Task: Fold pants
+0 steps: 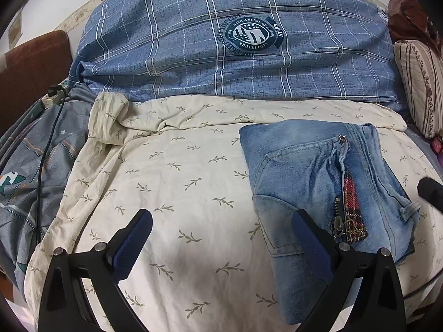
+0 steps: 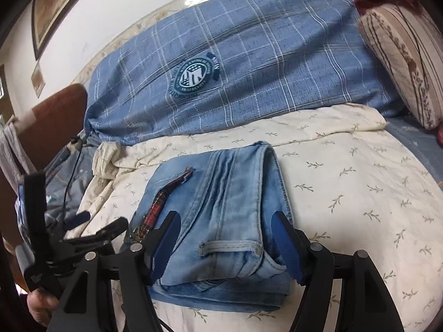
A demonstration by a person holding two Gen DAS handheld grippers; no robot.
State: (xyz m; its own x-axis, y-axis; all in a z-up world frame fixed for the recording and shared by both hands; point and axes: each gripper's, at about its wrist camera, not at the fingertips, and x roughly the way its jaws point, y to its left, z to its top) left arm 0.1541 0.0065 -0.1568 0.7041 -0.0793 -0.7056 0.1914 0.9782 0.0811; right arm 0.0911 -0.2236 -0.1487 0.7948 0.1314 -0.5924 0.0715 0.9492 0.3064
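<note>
The left gripper [image 1: 221, 238] is pointing down and forward, and its jaws are standing wide apart with nothing pressed between them. The right gripper [image 2: 225, 244] is also tilting downward, with its blue pads [image 2: 286, 249] standing apart, not pressing. A hand [image 2: 40, 305] is holding the left gripper's handle.

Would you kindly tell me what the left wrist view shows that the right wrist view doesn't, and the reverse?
Only the left wrist view: a white power strip with a black plug. Only the right wrist view: a dark-framed wall picture and the folded light-blue denim pants' belt loop between the right tool's fingers. Both share the pants, cream leaf-print sheet and blue checked duvet.
</note>
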